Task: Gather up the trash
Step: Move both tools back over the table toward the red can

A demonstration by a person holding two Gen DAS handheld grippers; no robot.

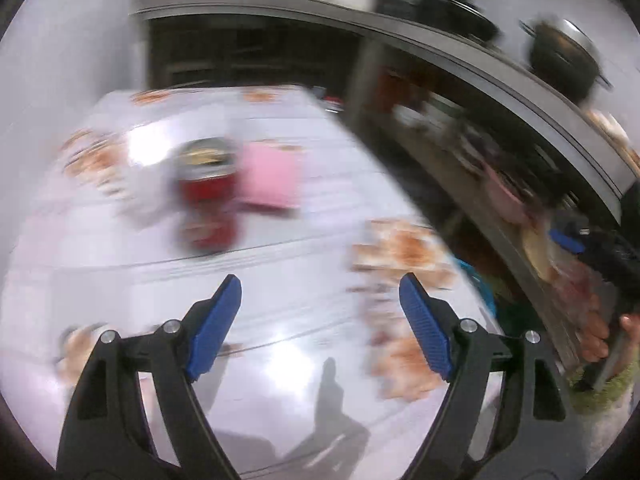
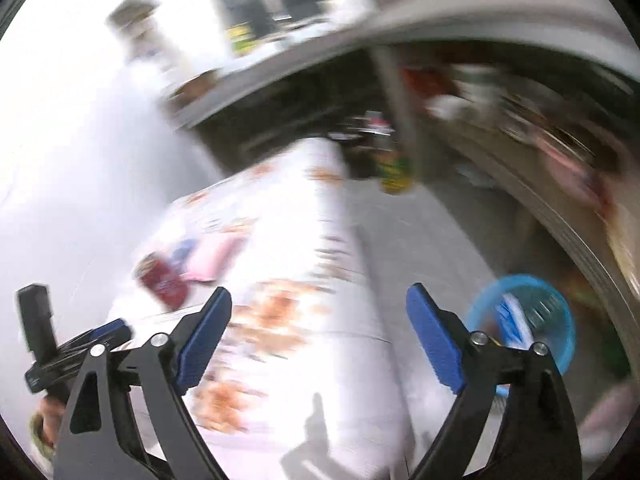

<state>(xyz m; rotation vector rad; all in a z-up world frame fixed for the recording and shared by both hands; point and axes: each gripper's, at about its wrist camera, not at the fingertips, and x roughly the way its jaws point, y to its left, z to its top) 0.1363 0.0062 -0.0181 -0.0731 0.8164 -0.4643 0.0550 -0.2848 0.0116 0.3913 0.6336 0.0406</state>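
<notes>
Both views are blurred by motion. A red can-like container [image 1: 206,188] and a flat pink packet [image 1: 272,178] lie on the white patterned tablecloth [image 1: 280,312]. My left gripper [image 1: 320,292] hangs open above the cloth, short of them, with nothing between its blue pads. In the right wrist view the red container [image 2: 164,280] and pink packet [image 2: 208,256] sit to the left. My right gripper [image 2: 320,300] is open and empty above the table's edge. A blue basket [image 2: 524,320] with a blue-white wrapper inside stands on the floor at right. The left gripper [image 2: 108,330] shows at the lower left there.
A steel counter [image 1: 460,60] with pots [image 1: 564,52] curves along the right, with cluttered shelves under it. A hand holding the other gripper [image 1: 600,256] is at the right edge. A grey floor [image 2: 420,240] runs between table and counter. A green-yellow bottle [image 2: 394,168] stands farther back.
</notes>
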